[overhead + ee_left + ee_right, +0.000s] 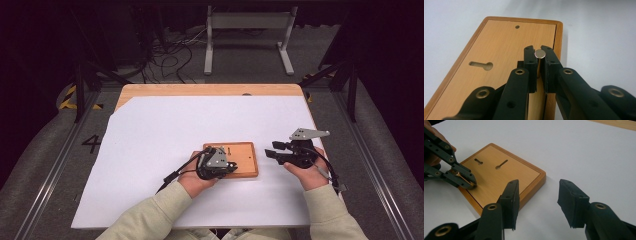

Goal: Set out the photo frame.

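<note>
Left gripper view, left gripper (539,58) clamped on upright metal pin (539,54), over wooden board (499,47)

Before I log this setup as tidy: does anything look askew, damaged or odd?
Nothing stands out. The wooden board lies flat on the white sheet, undamaged. The left gripper is shut on a small metal pin standing over the board; the right gripper is open over bare sheet beside it.

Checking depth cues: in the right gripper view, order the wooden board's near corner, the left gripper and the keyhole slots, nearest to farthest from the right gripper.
1. Wooden board, near corner: just beyond the right gripper.
2. Left gripper: farther left, shut on a metal pin on the board.
3. Keyhole slots: farthest, toward the board's far edge.
</note>
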Action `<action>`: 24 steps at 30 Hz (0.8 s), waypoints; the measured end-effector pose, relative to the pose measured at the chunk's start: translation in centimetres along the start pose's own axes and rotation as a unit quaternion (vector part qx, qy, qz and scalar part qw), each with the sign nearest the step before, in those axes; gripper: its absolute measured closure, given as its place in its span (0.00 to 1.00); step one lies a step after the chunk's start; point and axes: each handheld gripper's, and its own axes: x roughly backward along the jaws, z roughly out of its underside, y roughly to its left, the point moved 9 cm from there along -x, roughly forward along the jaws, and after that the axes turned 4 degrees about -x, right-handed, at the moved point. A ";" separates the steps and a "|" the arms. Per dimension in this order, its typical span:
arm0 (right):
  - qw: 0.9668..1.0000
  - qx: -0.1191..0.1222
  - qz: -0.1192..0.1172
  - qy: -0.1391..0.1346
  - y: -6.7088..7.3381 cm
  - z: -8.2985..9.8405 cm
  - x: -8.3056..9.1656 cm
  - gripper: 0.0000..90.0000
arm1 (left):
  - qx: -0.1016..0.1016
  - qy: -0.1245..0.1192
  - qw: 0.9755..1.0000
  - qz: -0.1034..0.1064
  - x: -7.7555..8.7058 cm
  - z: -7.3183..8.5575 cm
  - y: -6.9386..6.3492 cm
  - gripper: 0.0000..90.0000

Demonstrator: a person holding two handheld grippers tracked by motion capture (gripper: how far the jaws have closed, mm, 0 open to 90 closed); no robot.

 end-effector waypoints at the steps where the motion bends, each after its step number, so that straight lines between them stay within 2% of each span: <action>1: 1.000 -0.001 0.000 0.002 0.0 0.1 0.0 0.57 | -0.015 0.002 1.000 -0.007 0.1 0.0 -0.1 0.93; 5: 1.000 -0.004 -0.001 0.005 0.1 0.1 -0.1 0.57 | -0.061 0.007 0.998 -0.030 0.2 -0.1 -0.6 0.93; 8: 1.000 -0.002 -0.002 0.004 0.1 0.1 -0.1 0.56 | -0.085 0.013 0.995 -0.041 0.3 -0.1 -0.9 0.93; 9: 1.000 -0.001 -0.001 0.004 0.1 0.0 -0.1 0.56 | -0.085 0.013 0.995 -0.041 0.3 -0.1 -0.9 0.93; 11: 1.000 -0.001 0.008 0.007 0.0 0.1 -0.1 0.55 | -0.108 0.018 0.993 -0.054 0.4 -0.1 -1.2 0.93; 14: 1.000 -0.002 0.006 0.011 0.0 0.1 -0.2 0.54 | -0.123 0.021 0.990 -0.065 0.4 -0.2 -1.5 0.93; 16: 1.000 -0.002 0.002 0.011 0.2 0.1 -0.3 0.53 | -0.137 0.024 0.987 -0.077 0.5 -0.2 -1.7 0.93; 19: 1.000 -0.001 -0.005 0.012 0.6 -0.1 -0.4 0.51 | -0.147 0.022 0.985 -0.086 0.5 -0.1 -1.9 0.93; 24: 1.000 -0.006 -0.017 0.014 1.0 -0.5 -0.6 0.48 | -0.146 0.021 0.985 -0.086 0.5 -0.1 -1.9 0.93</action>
